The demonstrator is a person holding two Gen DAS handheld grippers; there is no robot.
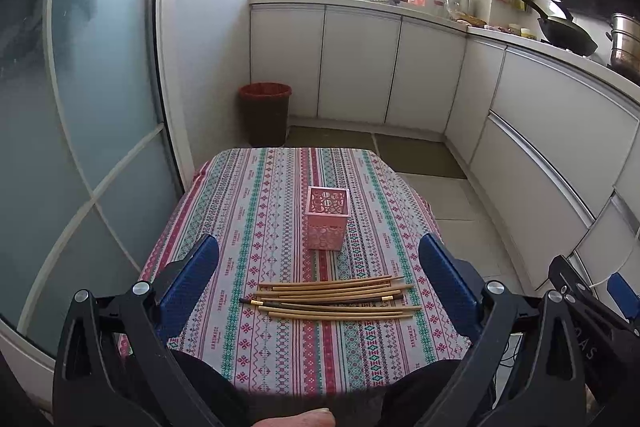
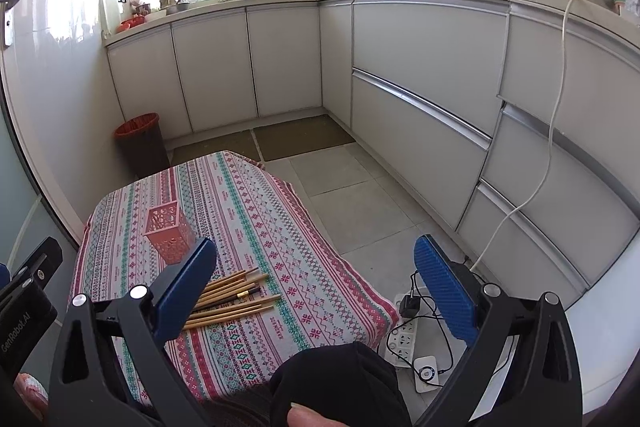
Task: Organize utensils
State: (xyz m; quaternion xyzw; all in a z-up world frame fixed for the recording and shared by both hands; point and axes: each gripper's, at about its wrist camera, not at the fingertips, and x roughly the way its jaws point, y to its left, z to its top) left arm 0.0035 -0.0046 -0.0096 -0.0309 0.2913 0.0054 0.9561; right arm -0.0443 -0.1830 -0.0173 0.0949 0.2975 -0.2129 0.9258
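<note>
The chopsticks lie in a loose flat bundle on the patterned tablecloth, crosswise between the spread blue fingers of the left gripper, which holds nothing above the table's near part. Most are pale bamboo-coloured sticks; a few are dark with gold bands. Just beyond them stands the pink holder, a square upright box with lattice-cut walls and an open top. The right gripper is likewise wide apart and empty, off to the table's right side, so the chopsticks lie partly behind its left finger. Only the right wrist view shows the white power strip with cables on the tiled floor.
</note>
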